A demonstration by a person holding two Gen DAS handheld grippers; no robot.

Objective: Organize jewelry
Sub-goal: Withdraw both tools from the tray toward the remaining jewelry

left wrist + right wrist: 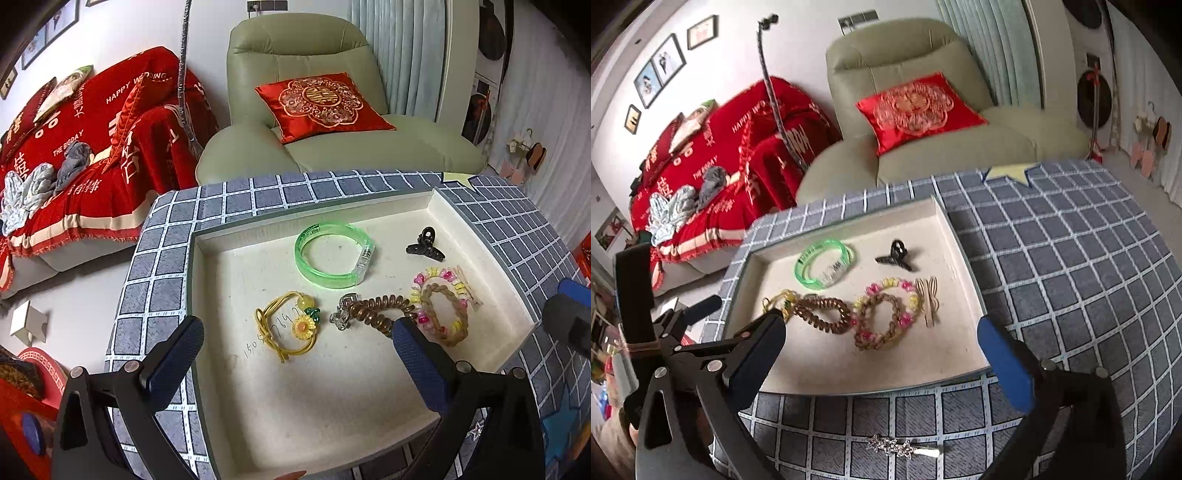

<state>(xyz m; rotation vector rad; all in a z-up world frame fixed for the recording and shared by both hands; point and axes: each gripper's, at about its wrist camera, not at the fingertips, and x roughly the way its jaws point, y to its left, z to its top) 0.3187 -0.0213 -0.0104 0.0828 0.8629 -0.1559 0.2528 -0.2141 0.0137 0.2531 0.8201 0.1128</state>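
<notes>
**Both Grippers Hung Open Over a Tray of Hair Ties and Bracelets**

A grey checked cloth (1071, 280) covered the table, and on it sat a shallow cream tray (373, 216) holding nearly all the jewelry. Behind the table stood a pale green armchair (303, 44) with a red embroidered cushion (321, 105), and to the left a sofa under a red throw (92, 155).

The left gripper (295, 339) hovered above the near part of the tray, its jaws spread wide and holding nothing. The right gripper (882, 343) hung over the tray's front edge, likewise released and empty.

Inside the tray, a green bangle (334, 254) lay toward the back, with a black claw clip (424, 247) to its right. Nearer the front lay a brown spiral hair tie (822, 314), and beside it a pink-and-yellow beaded bracelet (886, 288) overlapping a brown braided tie (879, 321). A yellow flower hair tie (291, 325) sat left of the spiral one, with a small clear clip (341, 314) between them. Striped hair clips (929, 301) rested just right of the beads.

Only a star hairpin (903, 448) lay outside, on the cloth in front of the tray.
</notes>
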